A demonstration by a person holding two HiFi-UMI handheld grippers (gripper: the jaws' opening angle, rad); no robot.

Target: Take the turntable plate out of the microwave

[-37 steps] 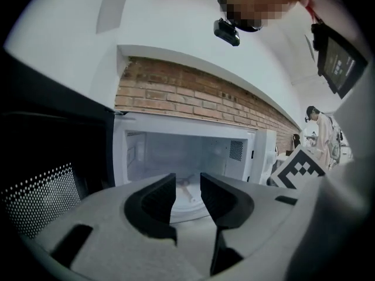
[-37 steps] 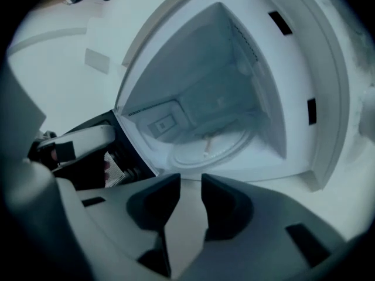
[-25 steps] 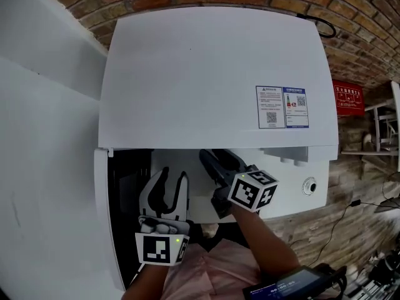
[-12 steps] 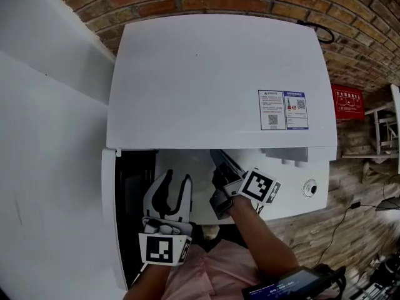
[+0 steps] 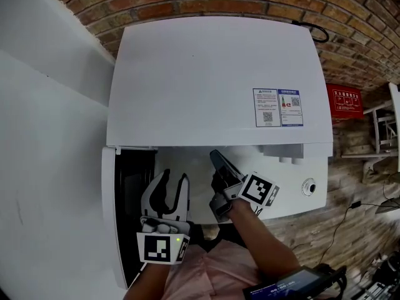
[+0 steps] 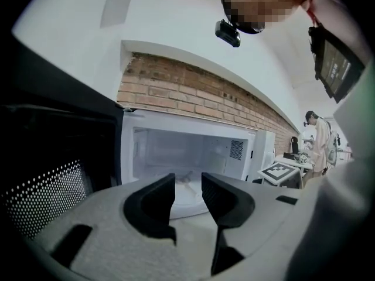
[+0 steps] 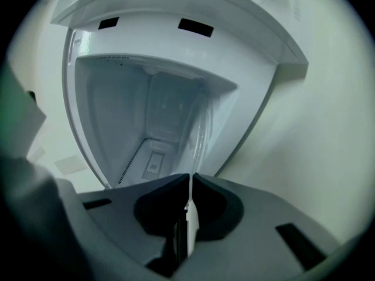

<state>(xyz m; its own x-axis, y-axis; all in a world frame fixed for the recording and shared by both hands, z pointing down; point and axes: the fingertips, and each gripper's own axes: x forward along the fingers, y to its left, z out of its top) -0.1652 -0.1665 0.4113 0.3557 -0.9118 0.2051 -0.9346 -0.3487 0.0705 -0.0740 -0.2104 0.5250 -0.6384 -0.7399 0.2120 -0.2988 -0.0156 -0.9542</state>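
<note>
My right tongs (image 7: 190, 179) have just been closing and now pinch the near rim of the turntable plate (image 7: 202, 127), which reaches straight ahead of them into the microwave (image 5: 219, 80) cavity, while my left tongs (image 6: 188, 183) hang half-open and empty alongside.

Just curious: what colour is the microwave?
The microwave is white, seen best in the head view.
</note>
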